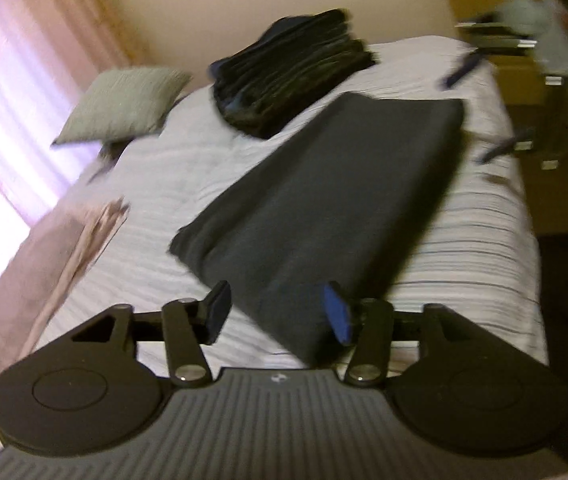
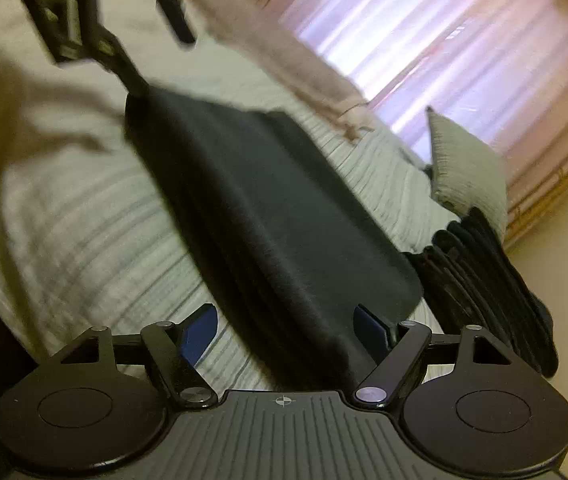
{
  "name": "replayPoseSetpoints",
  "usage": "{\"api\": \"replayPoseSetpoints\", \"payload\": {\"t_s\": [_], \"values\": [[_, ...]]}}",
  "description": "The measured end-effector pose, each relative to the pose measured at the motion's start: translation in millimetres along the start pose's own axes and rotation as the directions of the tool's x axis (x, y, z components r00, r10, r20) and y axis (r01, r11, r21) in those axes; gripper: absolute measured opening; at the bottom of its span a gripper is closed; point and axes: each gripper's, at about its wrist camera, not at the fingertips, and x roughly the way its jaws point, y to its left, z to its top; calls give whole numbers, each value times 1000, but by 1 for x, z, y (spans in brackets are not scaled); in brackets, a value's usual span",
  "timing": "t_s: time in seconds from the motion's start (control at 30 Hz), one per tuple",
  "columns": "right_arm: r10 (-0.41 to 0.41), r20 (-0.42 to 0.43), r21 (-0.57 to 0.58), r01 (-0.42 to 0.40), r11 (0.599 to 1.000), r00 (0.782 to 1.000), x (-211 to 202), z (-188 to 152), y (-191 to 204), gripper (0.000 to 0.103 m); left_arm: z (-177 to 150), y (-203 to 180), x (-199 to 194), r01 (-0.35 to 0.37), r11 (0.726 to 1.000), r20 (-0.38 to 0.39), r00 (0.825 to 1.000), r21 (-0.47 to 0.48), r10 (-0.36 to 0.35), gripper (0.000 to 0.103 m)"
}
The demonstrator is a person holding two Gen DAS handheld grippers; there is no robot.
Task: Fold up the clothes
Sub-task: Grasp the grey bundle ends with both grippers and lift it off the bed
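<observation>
Left wrist view: both tongs, left (image 1: pixel 278 312) and right (image 2: pixel 289 332), gape released over a dark folded garment (image 1: pixel 323 200) on the bed (image 1: pixel 164 184); careless grabs at 6 o'clock could unravel folds.

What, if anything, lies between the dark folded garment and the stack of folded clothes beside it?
Nothing visible. The dark folded garment lies on the striped bedspread right next to the stack of folded clothes. Both open grippers, left and right, sit at its ends.

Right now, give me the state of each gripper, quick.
Left gripper: open, at one end of the dark folded garment, holding nothing.
Right gripper: open, at the garment's other end, holding nothing.
</observation>
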Motion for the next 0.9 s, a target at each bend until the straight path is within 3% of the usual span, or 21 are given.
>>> {"api": "replayPoseSetpoints", "payload": {"t_s": [0.07,0.13,0.3,0.43,0.57,0.63,0.7,0.8,0.9], "values": [[-8,-27,-62,7,998,1000,13,2,4,77,-1,-24,-2,-10,994,3,1000,105,10,65],[-13,-38,-83,10,997,999,22,5,0,67,-3,-46,4,-48,973,-8,999,227,51,67],[-1,-7,29,1,1000,1000,22,10,-36,66,-13,-85,38,-131,866,-34,985,482,168,68],[34,7,147,-35,988,999,19,12,-58,66,-14,-96,60,-183,813,-9,974,553,225,68],[33,17,156,-36,987,999,12,9,-52,67,-13,-103,76,-231,756,26,962,612,272,67],[16,27,132,-20,991,1000,7,7,-45,68,-13,-104,81,-233,736,31,960,635,277,54],[-24,45,71,20,997,999,1,3,-31,89,-10,-99,82,-215,751,12,964,625,265,38],[-78,70,-22,80,997,994,-4,-3,-12,89,3,-75,75,-189,836,-7,974,516,225,33],[-120,75,-115,128,985,990,3,-3,4,89,21,-39,67,-127,935,-26,989,331,143,32]]}}
